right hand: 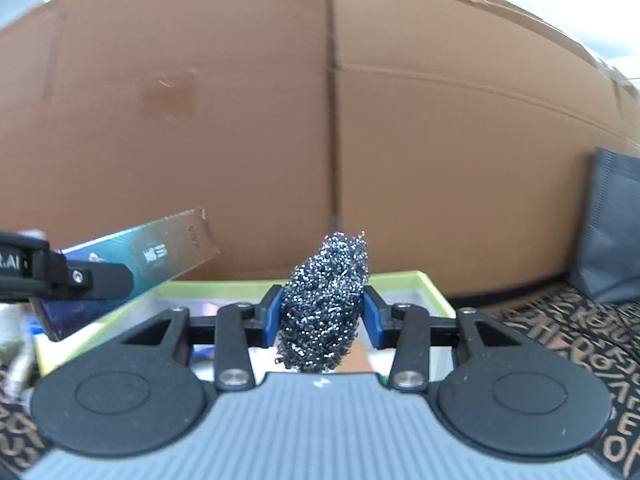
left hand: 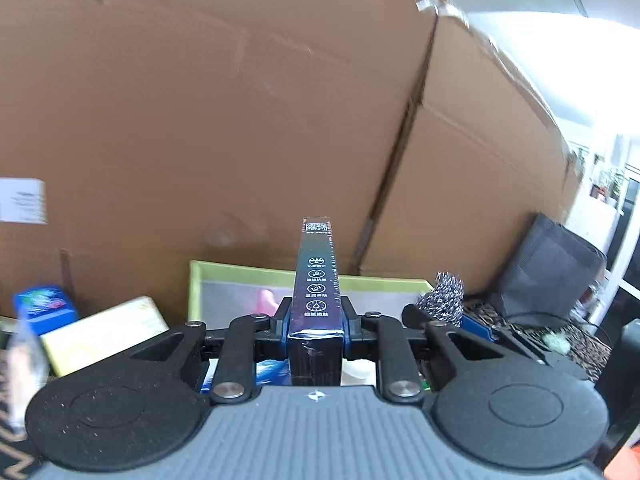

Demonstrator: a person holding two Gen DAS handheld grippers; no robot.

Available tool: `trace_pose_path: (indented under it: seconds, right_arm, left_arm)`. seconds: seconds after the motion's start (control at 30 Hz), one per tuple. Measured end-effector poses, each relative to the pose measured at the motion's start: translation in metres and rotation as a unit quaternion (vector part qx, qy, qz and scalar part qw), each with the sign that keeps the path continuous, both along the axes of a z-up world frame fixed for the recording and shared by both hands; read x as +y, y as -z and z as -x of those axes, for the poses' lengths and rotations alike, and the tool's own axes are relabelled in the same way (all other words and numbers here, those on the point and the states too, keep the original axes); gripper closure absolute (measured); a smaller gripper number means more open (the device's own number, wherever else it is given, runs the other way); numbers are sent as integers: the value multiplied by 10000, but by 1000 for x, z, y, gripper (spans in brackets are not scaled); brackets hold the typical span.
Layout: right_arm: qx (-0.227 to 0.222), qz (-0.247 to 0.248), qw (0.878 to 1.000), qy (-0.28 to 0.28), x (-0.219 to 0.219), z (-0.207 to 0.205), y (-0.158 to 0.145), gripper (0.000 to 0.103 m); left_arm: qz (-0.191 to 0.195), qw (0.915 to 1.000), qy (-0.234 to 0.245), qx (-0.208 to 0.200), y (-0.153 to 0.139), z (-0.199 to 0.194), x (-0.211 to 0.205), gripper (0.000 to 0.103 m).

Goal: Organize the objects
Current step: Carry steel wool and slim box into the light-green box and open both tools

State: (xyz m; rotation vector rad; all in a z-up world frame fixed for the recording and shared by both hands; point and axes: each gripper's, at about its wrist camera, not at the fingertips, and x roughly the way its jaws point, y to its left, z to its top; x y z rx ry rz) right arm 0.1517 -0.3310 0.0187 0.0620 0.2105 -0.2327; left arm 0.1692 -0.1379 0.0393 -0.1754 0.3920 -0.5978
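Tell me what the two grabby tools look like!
Both look alike. The left tool and the right tool each have a grey ribbed body with a tiny white mark, two big round black discs at the sides, black link bars with shiny silver bolts, and black fingers lined with blue pads. No cables, sleeves or hands show in these pictures.

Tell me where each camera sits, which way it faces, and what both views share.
Left wrist: sits on the left claw, facing cardboard boxes over a green bin; its fingers clamp a dark carton.
Right wrist: sits on the right claw, facing the same boxes; a steel scourer sits between its fingers.
Shared: boxes, bin, carton, scourer; each view catches the other claw.
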Motion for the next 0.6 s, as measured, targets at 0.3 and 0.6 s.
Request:
trace_pose_path:
  seconds: [0.3,0.6]
  right_arm:
    - [-339,-329,9953,841,-18,13,2,1]
    - [-288,-329,9967,689,-18,13,1,0]
  left_arm:
    - [515,9983,-122,264,15,-7,17,29]
    - [406,9986,-271,-203,6,14,27,8]
